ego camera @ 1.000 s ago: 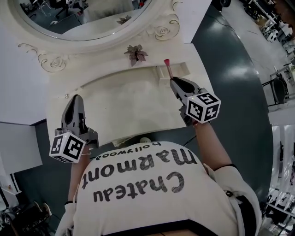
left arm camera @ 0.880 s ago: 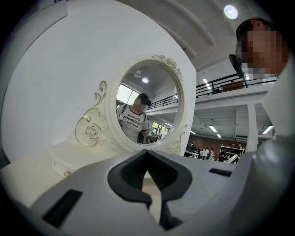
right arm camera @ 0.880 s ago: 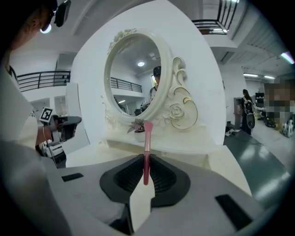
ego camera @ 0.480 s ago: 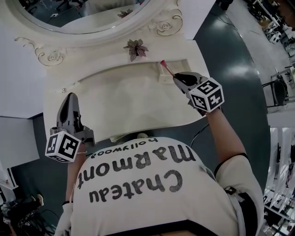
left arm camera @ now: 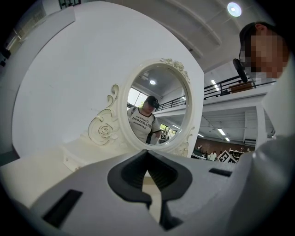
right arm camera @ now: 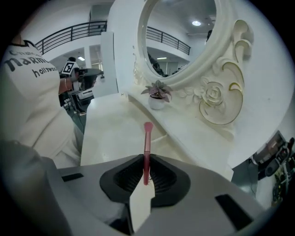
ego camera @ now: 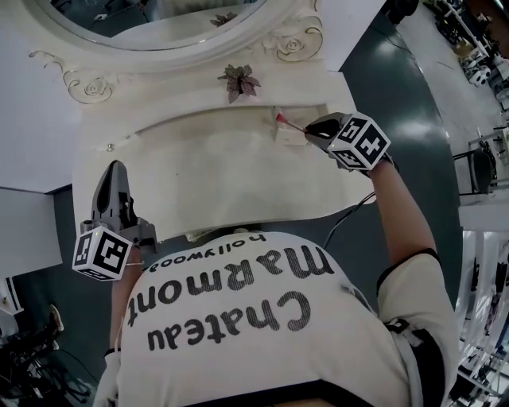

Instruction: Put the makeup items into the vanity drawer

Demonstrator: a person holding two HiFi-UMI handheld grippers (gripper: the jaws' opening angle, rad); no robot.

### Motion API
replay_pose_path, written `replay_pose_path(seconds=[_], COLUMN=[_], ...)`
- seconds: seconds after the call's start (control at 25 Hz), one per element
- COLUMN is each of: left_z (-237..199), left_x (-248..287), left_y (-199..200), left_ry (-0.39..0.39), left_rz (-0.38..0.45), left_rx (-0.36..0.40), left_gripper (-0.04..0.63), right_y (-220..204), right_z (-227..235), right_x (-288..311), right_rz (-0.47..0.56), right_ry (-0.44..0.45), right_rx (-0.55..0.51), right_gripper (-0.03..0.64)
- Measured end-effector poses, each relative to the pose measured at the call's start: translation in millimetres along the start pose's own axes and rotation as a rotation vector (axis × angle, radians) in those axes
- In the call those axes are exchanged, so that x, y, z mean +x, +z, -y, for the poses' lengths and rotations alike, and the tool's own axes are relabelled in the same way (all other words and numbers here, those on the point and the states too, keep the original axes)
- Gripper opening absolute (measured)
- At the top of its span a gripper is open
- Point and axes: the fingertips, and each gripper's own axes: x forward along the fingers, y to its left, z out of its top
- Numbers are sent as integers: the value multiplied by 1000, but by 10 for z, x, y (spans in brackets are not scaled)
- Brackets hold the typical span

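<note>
A thin red makeup brush [ego camera: 289, 122] is held in my right gripper [ego camera: 311, 129], which is shut on its handle. The brush's tip points left over a small pulled-out drawer [ego camera: 288, 137] in the vanity's rear ledge. In the right gripper view the red makeup brush [right arm camera: 147, 146] sticks straight out of my right gripper [right arm camera: 146, 160] over the cream vanity top [right arm camera: 115, 133]. My left gripper [ego camera: 111, 170] hovers at the front left edge of the vanity top [ego camera: 215, 175], shut and empty. Its closed tips [left arm camera: 147, 154] face the mirror [left arm camera: 154, 110].
A small potted plant [ego camera: 238, 79] stands on the rear ledge left of the drawer, also visible as the plant [right arm camera: 157, 92] in the right gripper view. The oval mirror [ego camera: 159, 16] with its carved frame rises behind. Dark floor lies right of the vanity.
My right gripper has moved back and to the right, swinging the brush from pointing away to pointing left over the drawer. The left gripper has barely shifted.
</note>
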Motion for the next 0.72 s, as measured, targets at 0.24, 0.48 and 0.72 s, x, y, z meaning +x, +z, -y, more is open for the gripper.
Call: replay_pose_path(seconds=[0.24,0.48,0.72], left_z=[-142,-254,-313], left_x=[-135,-260,-300], left_y=[-6,-43,-95], left_ry=[54,102,122], left_rz=[7,7,9], left_rx=[-11,-32,-49], left_gripper=[8,8,8], right_y=[-88,-177,-300], right_z=[91,260,424], right_x=[14,18,144], right_rz=[-138,-269,-387], right_ry=[71,98,93], right_rx=[-82,-106,-159], right_gripper=[58,58,58])
